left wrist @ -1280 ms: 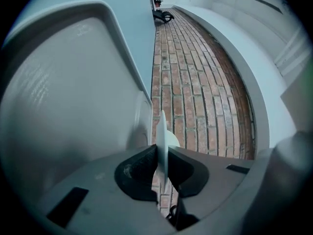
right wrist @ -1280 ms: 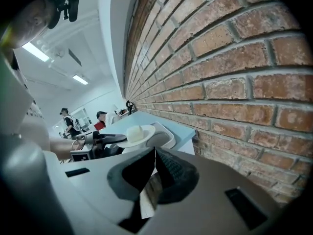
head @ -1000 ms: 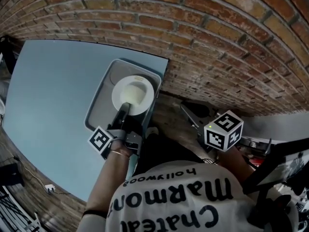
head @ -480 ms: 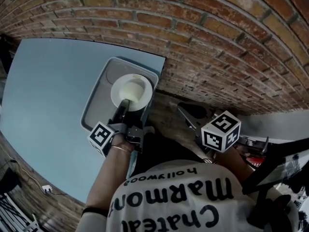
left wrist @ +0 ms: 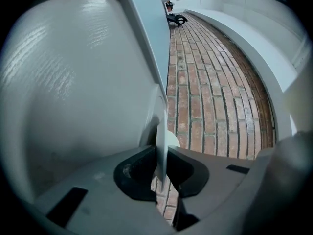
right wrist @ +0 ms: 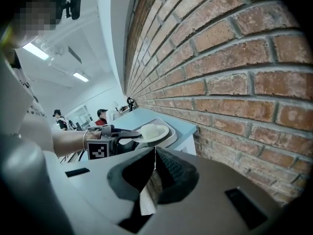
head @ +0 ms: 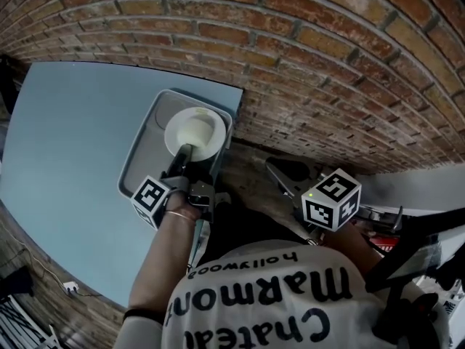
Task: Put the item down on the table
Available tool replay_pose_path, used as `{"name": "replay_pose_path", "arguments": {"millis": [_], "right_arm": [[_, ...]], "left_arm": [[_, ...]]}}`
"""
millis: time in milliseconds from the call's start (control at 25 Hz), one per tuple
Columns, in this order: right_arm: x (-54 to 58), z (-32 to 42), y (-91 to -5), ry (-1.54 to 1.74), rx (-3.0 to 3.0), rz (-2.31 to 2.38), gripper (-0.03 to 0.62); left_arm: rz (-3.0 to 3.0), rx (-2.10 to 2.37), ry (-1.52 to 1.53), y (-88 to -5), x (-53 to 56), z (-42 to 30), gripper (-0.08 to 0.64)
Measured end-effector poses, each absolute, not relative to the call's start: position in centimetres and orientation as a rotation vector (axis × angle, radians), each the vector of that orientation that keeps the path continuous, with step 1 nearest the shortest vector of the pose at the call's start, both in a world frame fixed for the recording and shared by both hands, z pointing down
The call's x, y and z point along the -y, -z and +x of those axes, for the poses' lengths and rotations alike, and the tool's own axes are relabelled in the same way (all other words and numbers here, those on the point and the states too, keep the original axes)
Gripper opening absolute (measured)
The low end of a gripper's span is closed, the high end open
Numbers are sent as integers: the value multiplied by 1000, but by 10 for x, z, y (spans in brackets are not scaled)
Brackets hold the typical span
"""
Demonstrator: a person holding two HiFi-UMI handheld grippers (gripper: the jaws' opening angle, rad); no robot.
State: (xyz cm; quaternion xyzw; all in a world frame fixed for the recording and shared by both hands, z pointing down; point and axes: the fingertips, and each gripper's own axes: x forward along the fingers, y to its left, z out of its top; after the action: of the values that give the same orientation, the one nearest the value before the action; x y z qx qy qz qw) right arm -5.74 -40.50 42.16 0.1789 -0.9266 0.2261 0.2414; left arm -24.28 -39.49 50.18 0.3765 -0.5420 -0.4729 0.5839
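Closest in, the right tongs (head: 276,167) are shut and empty. Further out, the left tongs (head: 184,153) pinch the rim of the white plate (head: 195,131), over the grey tray (head: 136,167) at the tabletop's (head: 65,137) corner by the brick wall (head: 327,71). I think the putting-down step is on; next the plate must rest flat, then those tongs open.

Left tongs (left wrist: 161,166) tight on the edge of the white plate (left wrist: 162,142), brickwork (left wrist: 205,106) beyond to the right

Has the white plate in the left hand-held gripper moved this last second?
Yes, slightly: the round white plate has edged toward the far end of the grey plastic tray.
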Motion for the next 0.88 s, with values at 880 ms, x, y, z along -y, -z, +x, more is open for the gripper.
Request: {"name": "replay_pose_path", "arguments": {"millis": [880], "right_arm": [[406,-47,-418,-650,2557,470,11]], "left_arm": [[893,1634,731,-504,392,-266,89]]}}
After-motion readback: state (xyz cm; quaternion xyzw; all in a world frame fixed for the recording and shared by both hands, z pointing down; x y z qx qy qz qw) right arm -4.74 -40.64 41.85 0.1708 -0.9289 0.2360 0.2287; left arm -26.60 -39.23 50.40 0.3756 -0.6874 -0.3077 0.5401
